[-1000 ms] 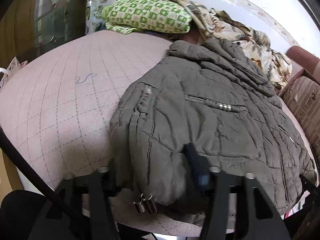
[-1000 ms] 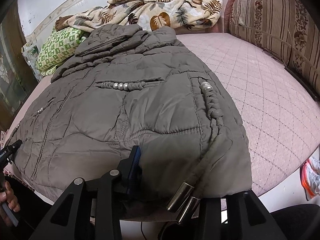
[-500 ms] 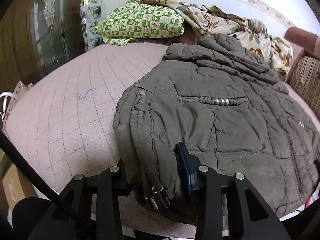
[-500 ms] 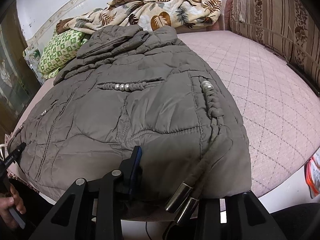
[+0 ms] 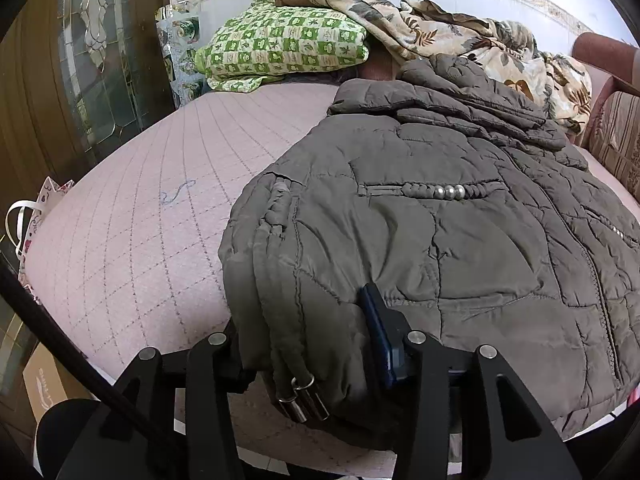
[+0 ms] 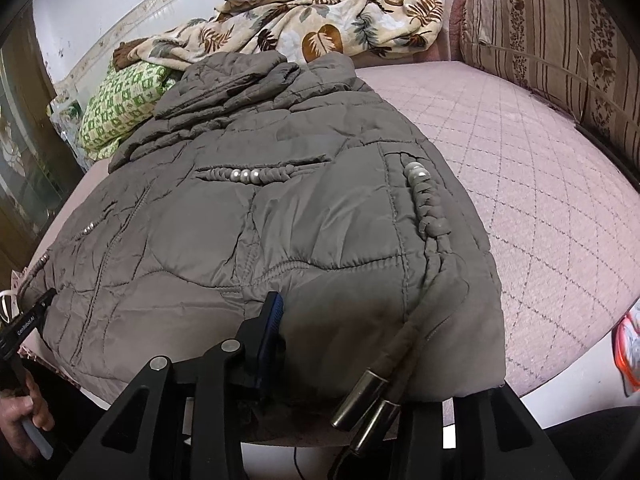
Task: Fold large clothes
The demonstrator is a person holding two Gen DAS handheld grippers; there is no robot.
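Note:
A grey-brown quilted jacket lies spread on the pink quilted bed, collar away from me. My left gripper has the jacket's near left hem corner between its jaws, which are opening; the blue pad still presses the fabric. Two metal cord ends hang there. In the right wrist view my right gripper holds the jacket's near right hem corner, jaws opening too, pad against the cloth, its other finger hidden beneath. Cord ends dangle beside it.
A green checked pillow and a leaf-print blanket lie at the bed's far end. A striped sofa cushion borders the right side. A glass door, paper bag and box stand left. A shoe lies on the floor.
The left gripper has rolled and shifted a little, and the jacket's left hem is bunched deeper between its jaws. The right gripper and its hem corner have stayed put.

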